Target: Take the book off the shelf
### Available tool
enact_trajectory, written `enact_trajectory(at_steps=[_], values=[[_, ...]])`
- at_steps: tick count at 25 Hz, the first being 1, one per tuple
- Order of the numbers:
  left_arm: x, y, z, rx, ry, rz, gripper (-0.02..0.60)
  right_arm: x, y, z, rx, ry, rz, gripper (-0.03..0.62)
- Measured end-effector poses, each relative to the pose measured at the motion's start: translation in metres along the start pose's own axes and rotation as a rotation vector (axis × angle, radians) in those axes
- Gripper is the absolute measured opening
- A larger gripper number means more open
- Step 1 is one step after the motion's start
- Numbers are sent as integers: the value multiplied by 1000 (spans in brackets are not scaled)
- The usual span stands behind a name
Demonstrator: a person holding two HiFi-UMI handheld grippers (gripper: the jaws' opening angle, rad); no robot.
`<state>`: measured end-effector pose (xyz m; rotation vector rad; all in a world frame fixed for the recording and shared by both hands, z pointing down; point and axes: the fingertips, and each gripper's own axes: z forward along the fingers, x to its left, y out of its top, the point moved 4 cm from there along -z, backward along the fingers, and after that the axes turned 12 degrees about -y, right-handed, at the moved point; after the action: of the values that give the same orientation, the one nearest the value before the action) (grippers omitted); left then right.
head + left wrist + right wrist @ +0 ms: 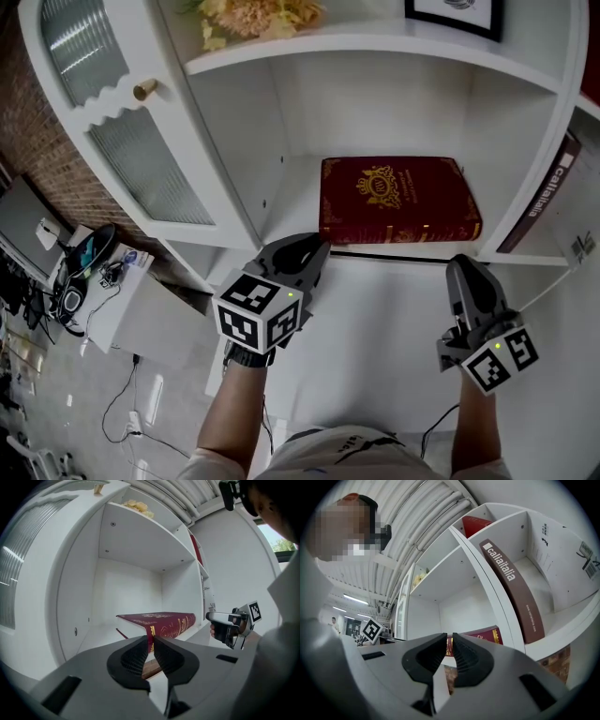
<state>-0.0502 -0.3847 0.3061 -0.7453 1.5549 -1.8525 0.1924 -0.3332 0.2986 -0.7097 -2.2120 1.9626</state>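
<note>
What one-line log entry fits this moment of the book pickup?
book flat on shelf | left gripper at its near-left corner, gap narrow, grip unclear | right gripper shut, empty, off to the right

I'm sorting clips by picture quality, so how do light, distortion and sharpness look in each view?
Head view: bright, even light, red book sharp, white shelf edges bowed. Left gripper view: heavy fisheye, dark round border, book crisp, jaws of the left gripper shadowed. Right gripper view: same fisheye, jaws of the right gripper dark, ceiling lights bright streaks.
</note>
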Motion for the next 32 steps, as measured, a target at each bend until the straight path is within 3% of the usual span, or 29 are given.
enact_trajectory(at_steps=[19, 22, 32], values=[[-3, -10, -47, -31, -45, 7, 27, 8, -10, 12, 12, -41, -23, 26], [-3, -11, -56, -25, -60, 7, 26, 8, -13, 19, 37, -41, -28, 111], [6, -14, -81, -10, -93, 8, 26, 3, -12, 42, 120, -62, -78, 289]])
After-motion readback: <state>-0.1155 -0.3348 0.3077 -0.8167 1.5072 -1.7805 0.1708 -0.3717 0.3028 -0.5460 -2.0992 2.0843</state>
